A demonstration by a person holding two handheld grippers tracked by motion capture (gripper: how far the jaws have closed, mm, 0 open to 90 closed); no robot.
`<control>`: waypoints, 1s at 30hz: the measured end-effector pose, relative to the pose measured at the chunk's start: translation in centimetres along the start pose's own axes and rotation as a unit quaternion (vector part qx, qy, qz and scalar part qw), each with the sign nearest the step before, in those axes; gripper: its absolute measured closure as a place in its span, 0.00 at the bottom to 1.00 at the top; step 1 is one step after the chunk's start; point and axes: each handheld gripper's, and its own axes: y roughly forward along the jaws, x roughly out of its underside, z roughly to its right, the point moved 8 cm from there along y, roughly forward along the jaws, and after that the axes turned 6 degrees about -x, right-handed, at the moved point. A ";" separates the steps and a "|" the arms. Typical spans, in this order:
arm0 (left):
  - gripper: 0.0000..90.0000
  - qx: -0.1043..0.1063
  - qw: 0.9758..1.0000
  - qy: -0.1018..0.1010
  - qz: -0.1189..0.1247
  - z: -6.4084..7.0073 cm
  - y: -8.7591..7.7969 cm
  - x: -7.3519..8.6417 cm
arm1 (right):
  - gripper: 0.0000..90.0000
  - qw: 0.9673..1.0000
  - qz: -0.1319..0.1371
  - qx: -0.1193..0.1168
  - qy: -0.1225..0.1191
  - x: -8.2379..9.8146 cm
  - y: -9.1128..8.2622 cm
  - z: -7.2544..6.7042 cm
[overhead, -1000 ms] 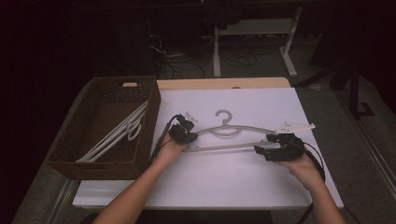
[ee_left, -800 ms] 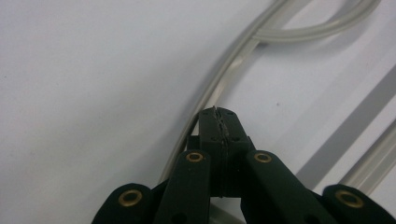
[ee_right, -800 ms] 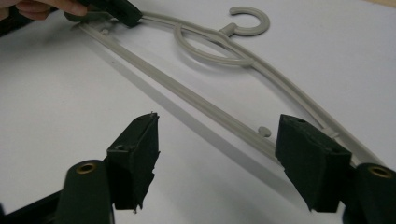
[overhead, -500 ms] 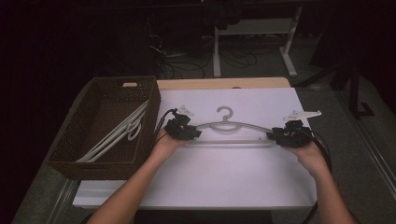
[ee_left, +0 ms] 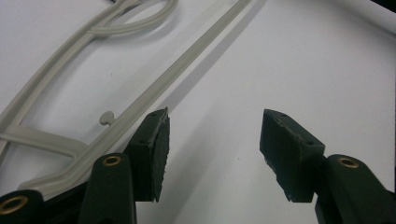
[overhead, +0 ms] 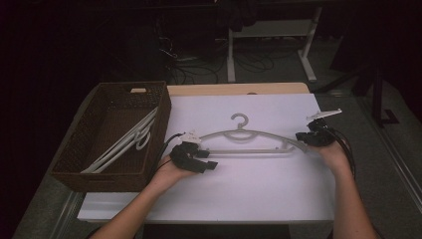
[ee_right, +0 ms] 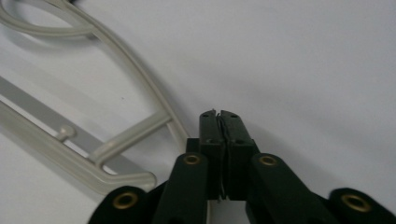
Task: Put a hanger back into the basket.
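High view: hanger [overhead: 249, 142] mid-table [overhead: 259, 199], basket [overhead: 112, 174] at left edge.

Front room: I see bare white surface [overhead: 249, 189] between my two hands, easy to cross.
Middle: the grey hanger [overhead: 249, 142] lies flat across the way.
Left side: the tall brown basket [overhead: 89, 164] blocks me.
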 end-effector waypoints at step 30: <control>0.39 -0.020 1.000 -0.006 0.002 -0.9 -0.3 0.1 | 0.99 0.989 -0.047 -0.098 -0.100 5.8 -2.9 -6.7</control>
